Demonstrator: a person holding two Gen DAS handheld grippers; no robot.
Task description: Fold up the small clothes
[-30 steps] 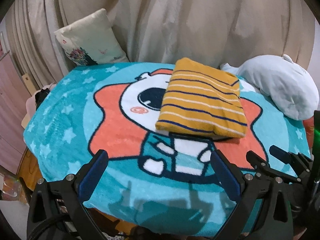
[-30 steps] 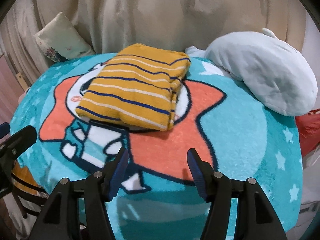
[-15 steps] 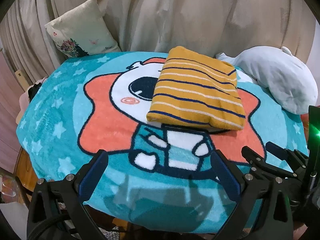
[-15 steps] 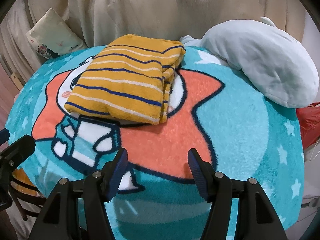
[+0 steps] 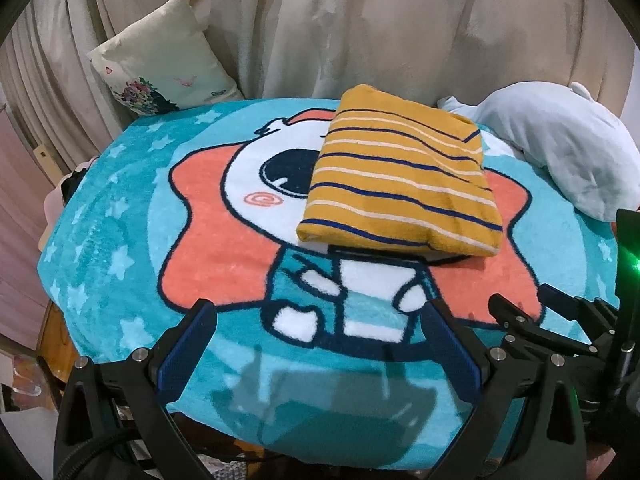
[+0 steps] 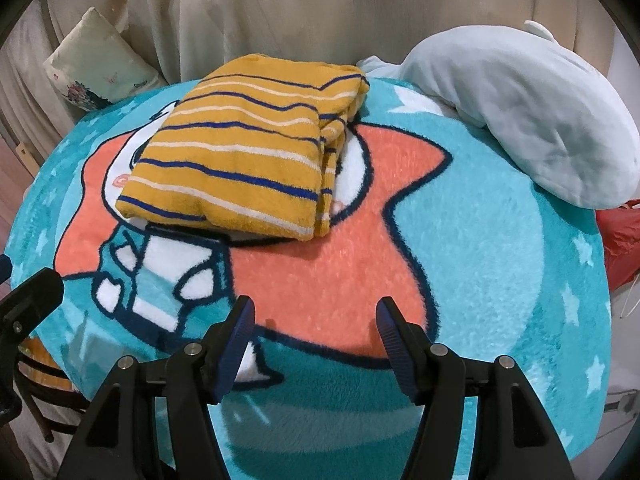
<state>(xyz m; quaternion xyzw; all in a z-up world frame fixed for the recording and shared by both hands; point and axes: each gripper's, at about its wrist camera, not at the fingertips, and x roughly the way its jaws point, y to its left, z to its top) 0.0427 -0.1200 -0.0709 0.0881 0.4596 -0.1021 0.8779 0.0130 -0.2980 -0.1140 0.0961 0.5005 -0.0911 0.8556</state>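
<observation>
A yellow garment with blue and white stripes [image 5: 400,176] lies folded into a thick rectangle on the teal cartoon blanket [image 5: 120,216]; it also shows in the right wrist view [image 6: 248,160]. My left gripper [image 5: 320,320] is open and empty, above the blanket's near part, short of the garment. My right gripper [image 6: 316,316] is open and empty, near the front edge, to the right of and short of the garment. The right gripper's fingers [image 5: 560,320] show at the lower right of the left wrist view.
A pale blue plush toy [image 6: 520,112] lies at the back right, next to the garment. A cream cushion [image 5: 160,60] leans on the beige curtain [image 5: 360,20] at the back left. A red item [image 6: 620,240] sits off the right edge. A wooden chair [image 6: 40,380] stands below left.
Both grippers have moved forward toward the folded garment, which now looks larger and closer. Both stay open and the garment has not moved.
</observation>
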